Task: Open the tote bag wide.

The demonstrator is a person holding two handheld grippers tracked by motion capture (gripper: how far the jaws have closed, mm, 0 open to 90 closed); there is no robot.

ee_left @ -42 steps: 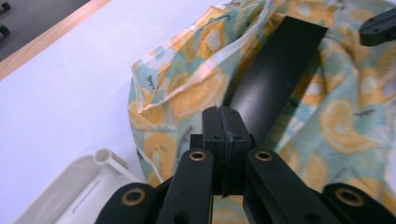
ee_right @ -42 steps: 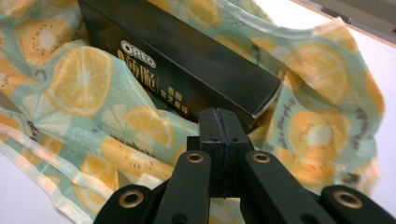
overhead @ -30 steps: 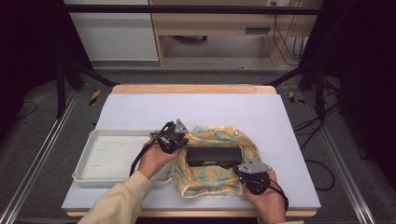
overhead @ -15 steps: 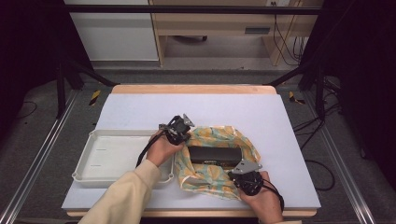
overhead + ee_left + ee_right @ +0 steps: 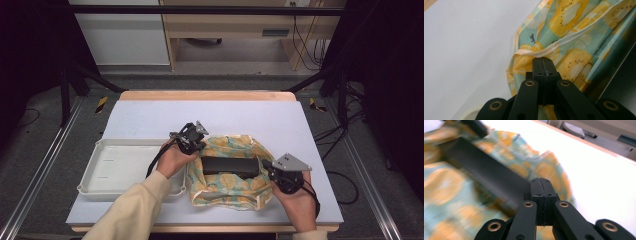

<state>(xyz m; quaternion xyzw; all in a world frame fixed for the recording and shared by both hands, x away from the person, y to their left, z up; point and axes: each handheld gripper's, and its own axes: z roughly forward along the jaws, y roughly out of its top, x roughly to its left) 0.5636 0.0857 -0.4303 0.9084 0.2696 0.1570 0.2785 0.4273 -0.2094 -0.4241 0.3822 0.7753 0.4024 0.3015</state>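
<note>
High view: fruit-print cloth bag (image 5: 235, 175) lies betw. left gripper (image 5: 192, 141) and right gripper (image 5: 280, 172), black box (image 5: 231, 165) sitting in its open mouth; white tray (image 5: 107, 167) just beside the left hand.

Left gripper view: jaws closed on the bag's pale hem (image 5: 554, 47), pinched at the tips.

Right gripper view: jaws pressed together; blurred, so cannot tell if cloth is caught. Box lies ahead-left.

Handling: thin, limp, prob. light fabric; grip the hem. Box rigid.
</note>
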